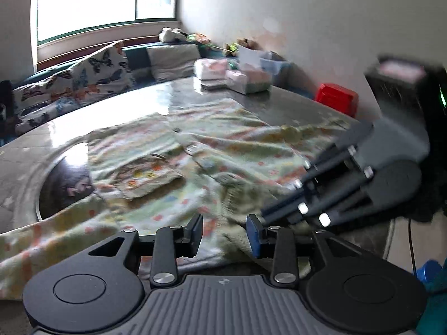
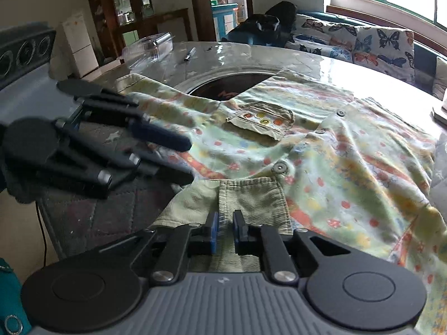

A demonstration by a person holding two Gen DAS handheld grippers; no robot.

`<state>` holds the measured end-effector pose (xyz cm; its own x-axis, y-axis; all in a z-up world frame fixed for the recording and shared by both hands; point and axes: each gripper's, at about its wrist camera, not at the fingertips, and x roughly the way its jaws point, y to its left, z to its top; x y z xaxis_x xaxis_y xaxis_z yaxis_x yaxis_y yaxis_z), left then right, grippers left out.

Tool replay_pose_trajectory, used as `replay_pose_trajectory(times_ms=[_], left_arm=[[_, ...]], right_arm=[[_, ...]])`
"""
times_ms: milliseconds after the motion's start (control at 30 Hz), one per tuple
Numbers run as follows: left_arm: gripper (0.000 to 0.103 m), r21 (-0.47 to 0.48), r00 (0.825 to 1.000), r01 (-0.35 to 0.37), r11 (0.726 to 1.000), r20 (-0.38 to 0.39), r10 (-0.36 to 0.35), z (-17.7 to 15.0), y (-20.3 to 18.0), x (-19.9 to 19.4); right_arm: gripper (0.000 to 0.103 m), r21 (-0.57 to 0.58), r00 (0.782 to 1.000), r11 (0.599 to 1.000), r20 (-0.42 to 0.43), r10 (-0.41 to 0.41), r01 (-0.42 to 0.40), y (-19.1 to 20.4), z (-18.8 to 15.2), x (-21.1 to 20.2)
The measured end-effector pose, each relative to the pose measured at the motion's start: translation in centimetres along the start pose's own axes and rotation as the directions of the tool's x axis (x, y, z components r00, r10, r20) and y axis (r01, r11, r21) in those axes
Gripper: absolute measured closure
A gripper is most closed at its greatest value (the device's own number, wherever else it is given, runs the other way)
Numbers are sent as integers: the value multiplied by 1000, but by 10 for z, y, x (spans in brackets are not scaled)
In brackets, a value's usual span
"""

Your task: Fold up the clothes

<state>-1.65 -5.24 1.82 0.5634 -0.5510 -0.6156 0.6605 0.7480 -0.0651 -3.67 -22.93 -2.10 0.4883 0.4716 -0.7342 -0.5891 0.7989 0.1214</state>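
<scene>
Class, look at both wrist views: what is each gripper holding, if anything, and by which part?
The right gripper pinches the shirt by its green ribbed hem. The left gripper holds nothing; its jaws are open above the cloth.

Left gripper point(image 1: 225, 233) jaws apart, right gripper point(image 2: 225, 230) jaws narrowly parted, both low, side by side

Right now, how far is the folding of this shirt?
Early stage. Done: the floral shirt lies spread on the table. In hand: the right claw closes around its green collar edge; the left claw is open above the cloth. Left: every fold.
</scene>
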Motion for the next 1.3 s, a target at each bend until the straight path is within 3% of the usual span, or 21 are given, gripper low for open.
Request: replay_pose_trajectory(times_ms=[133, 367, 667, 1033, 1067, 1200, 1300], left_arm=[[66, -28, 1000, -1, 1000, 25, 2, 11, 2, 7], [67, -46, 999, 39, 998, 30, -38, 24, -8, 36], [67, -8, 994, 107, 994, -26, -107, 27, -27, 65], [68, -14, 986, 151, 988, -69, -152, 19, -26, 74], [68, -16, 986, 153, 988, -69, -154, 19, -25, 74], [68, -19, 984, 161, 987, -71, -162, 19, -24, 73], [68, -17, 983, 167, 986, -72, -168, 19, -23, 74]], right_arm=[[80, 25, 998, 1000, 60, -8, 6, -9, 7, -18], [72, 128, 985, 982, 87, -149, 138, -65, 18, -19], [72, 269, 940, 913, 67, -335, 306, -150, 32, -7], [72, 405, 915, 838, 8, -404, 366, -232, 55, 27], [73, 417, 912, 830, 3, -410, 371, -240, 57, 30], [93, 443, 903, 807, -12, -430, 391, -262, 65, 41], [97, 432, 899, 809, -9, -438, 399, -263, 69, 46]])
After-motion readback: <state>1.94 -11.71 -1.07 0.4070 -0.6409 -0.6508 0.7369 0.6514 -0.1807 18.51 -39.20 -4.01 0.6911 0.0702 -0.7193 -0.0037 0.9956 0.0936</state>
